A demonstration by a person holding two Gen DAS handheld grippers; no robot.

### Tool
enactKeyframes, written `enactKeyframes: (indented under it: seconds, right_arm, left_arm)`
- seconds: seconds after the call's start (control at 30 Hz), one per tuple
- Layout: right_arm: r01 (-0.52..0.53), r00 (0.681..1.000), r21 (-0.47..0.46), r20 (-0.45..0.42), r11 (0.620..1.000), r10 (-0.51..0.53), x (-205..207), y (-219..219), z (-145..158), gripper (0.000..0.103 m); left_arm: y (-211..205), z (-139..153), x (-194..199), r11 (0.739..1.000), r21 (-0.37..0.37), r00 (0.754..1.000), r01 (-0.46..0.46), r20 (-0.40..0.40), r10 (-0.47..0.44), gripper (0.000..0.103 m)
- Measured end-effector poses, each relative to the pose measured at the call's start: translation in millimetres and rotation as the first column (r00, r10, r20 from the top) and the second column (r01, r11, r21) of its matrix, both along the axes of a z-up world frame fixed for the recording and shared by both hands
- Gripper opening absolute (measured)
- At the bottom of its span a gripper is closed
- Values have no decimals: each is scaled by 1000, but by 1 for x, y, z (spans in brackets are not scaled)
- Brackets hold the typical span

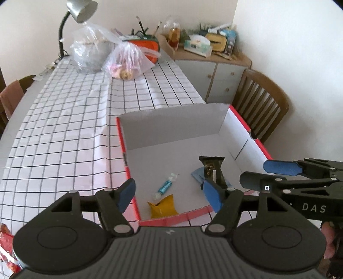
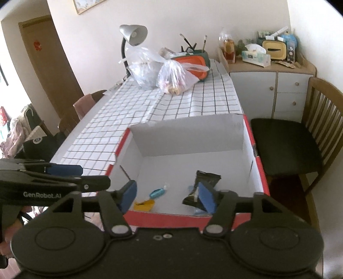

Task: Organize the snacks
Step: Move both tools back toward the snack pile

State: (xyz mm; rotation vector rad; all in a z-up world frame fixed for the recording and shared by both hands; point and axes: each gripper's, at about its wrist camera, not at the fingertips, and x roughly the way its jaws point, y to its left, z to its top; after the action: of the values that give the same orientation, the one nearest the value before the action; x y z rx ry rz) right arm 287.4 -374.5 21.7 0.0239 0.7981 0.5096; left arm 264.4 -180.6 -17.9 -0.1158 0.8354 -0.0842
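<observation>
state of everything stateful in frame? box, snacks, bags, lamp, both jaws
box: open, on the table, far flap upright
black packet: in box, propped up over a blue sachet
blue candy: in box, lying flat, wrapped
yellow packet: in box, at near wall
plastic bags: tied shut, on the table
desk lamp: no glow visible
left gripper: jaws open, empty
right gripper: jaws open, empty

**What sits where**

A white cardboard box with red edges point(image 1: 240, 128) sits on the checked tablecloth point(image 1: 64, 133). In it, a blue twisted candy point(image 1: 165, 186) lies left of a black snack packet point(image 1: 211, 166). A yellow wrapper point(image 1: 163, 206) lies nearer.
</observation>
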Motion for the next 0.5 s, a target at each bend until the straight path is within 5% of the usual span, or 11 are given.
enactKeyframes:
  seconds: [0.5]
  right_arm:
    - [-45, 998, 10, 47, 999, 45, -49, 55, 7, 97]
  left_arm:
    - [69, 7, -70, 997, -55, 997, -57, 49, 59, 84]
